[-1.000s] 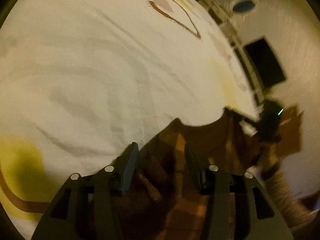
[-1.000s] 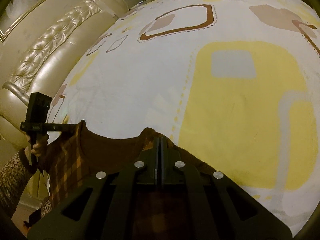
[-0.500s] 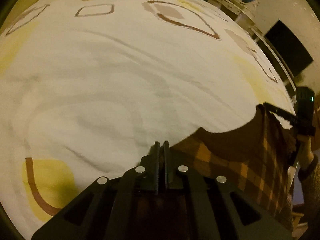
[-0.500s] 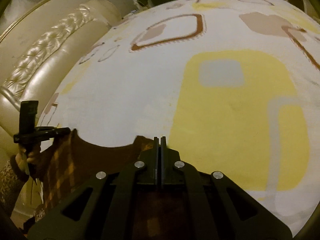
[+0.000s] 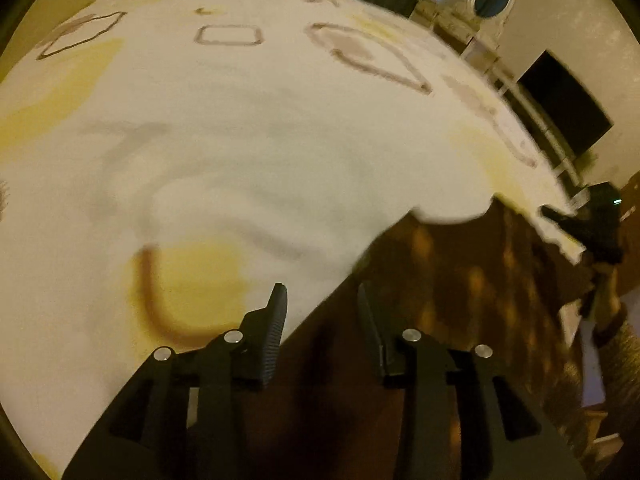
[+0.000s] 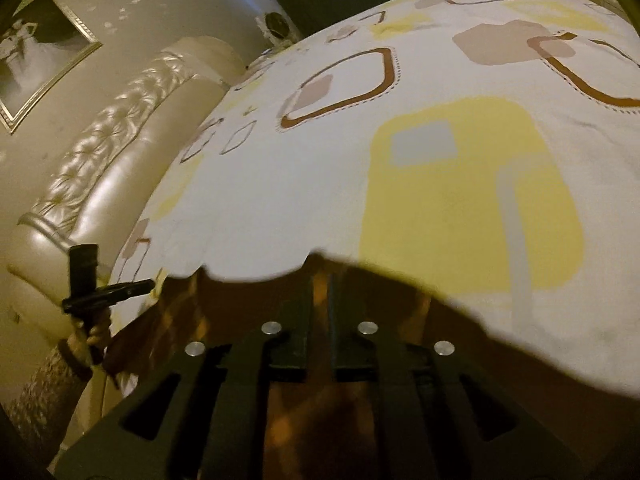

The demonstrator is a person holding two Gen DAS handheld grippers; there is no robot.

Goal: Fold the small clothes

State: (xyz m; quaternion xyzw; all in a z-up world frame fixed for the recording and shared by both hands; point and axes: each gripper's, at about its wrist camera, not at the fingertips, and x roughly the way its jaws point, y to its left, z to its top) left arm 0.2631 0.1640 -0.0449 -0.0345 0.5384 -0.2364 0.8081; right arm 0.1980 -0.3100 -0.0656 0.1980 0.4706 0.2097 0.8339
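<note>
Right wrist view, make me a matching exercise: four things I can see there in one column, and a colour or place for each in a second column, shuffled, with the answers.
Things:
1. shirt
2. bedspread
3. headboard
4. framed picture

Descriptions:
A. hanging on the wall, top left
B. brown and orange checks
C. white with yellow patches
D. shiny cream padding

Pairs: 1-B, 2-C, 3-D, 4-A

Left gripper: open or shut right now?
Open, and opening. In the left wrist view the left gripper shows a clear gap between its fingers; the brown plaid garment lies in that gap, unpinched.
</note>
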